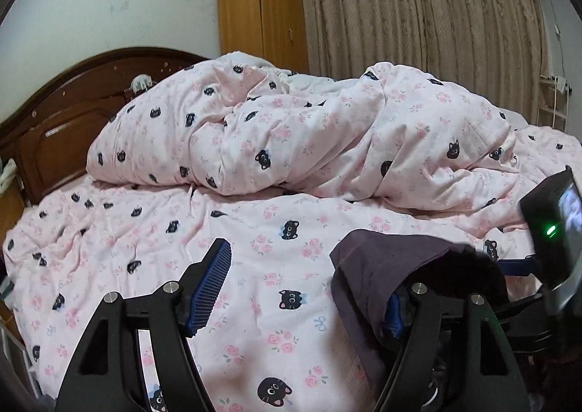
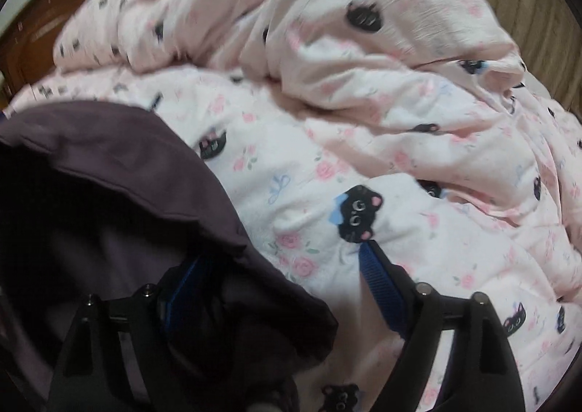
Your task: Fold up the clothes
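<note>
Bed with pink sheet (image 1: 232, 230) printed with black cat faces and roses, spread flat over the near half. A bunched quilt (image 1: 291, 135) of the same print lies heaped across the far half, in front of a dark wooden headboard (image 1: 62, 128). Behind stand a tall wooden cabinet (image 1: 262, 15) and a brown pleated curtain (image 1: 418, 8) against a pale wall.

Dark purple garment (image 2: 120, 171), the thing to be folded, lies on the sheet between the two grippers; in the right wrist view it fills the lower left and drapes over that gripper's left finger, and the picture is blurred.

Left gripper (image 1: 302, 288): jaws spread, nothing pinched between the blue pads; the garment's edge hangs over the right-hand finger and hides most of it.

Right gripper (image 2: 276, 284): jaws spread wide, the bare sheet showing between them; the cloth covers one finger but is not clamped.
</note>
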